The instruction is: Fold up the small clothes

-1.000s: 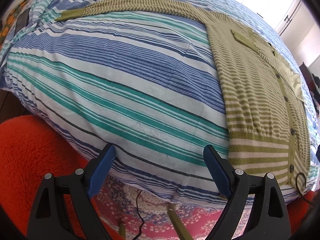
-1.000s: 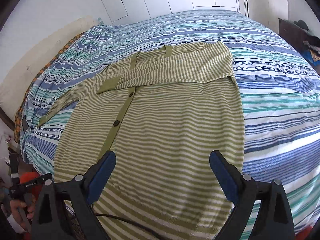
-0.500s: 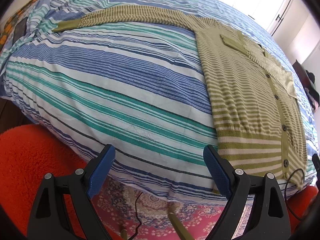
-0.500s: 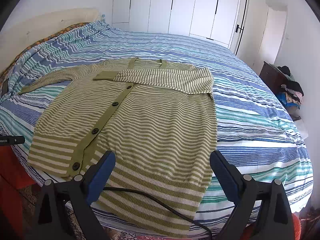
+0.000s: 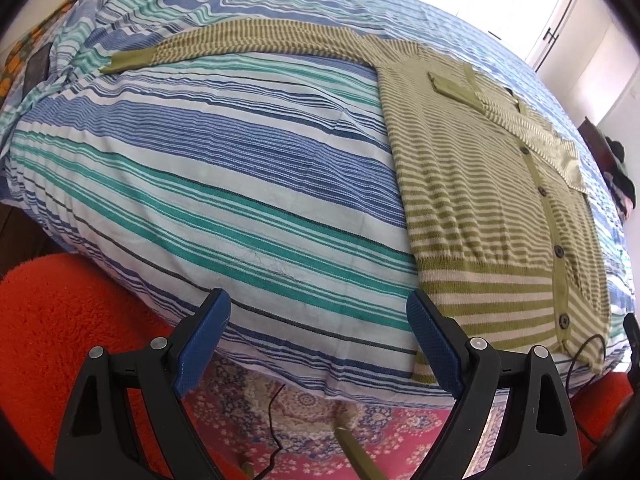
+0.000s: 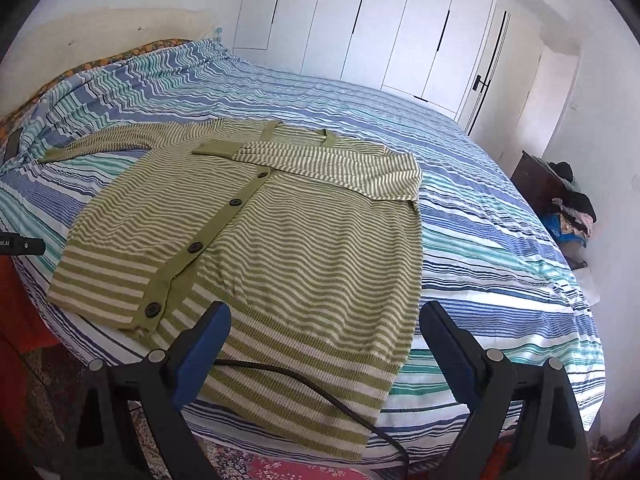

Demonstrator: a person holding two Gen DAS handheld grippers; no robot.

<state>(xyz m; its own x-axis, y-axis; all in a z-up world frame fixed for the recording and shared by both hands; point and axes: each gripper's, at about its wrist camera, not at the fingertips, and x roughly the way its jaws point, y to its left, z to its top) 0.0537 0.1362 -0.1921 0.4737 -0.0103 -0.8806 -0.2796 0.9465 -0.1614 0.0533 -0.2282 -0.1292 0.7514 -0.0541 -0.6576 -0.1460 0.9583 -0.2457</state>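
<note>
A green and cream striped cardigan lies flat, buttons up, on the striped bed. Its right sleeve is folded across the chest; its left sleeve stretches out straight over the bedcover. In the left wrist view the cardigan is at the right. My left gripper is open and empty, above the bed's near edge, left of the hem. My right gripper is open and empty, just above the cardigan's hem.
An orange-red fuzzy thing sits at the lower left. A patterned rug lies below the bed. A black cable crosses the hem. White wardrobe doors stand behind; a dark cabinet with clothes is at the right.
Both grippers have pulled back and tilted up from the bed, so more of the room and cardigan shows. Both stay open. The cardigan has not moved.
</note>
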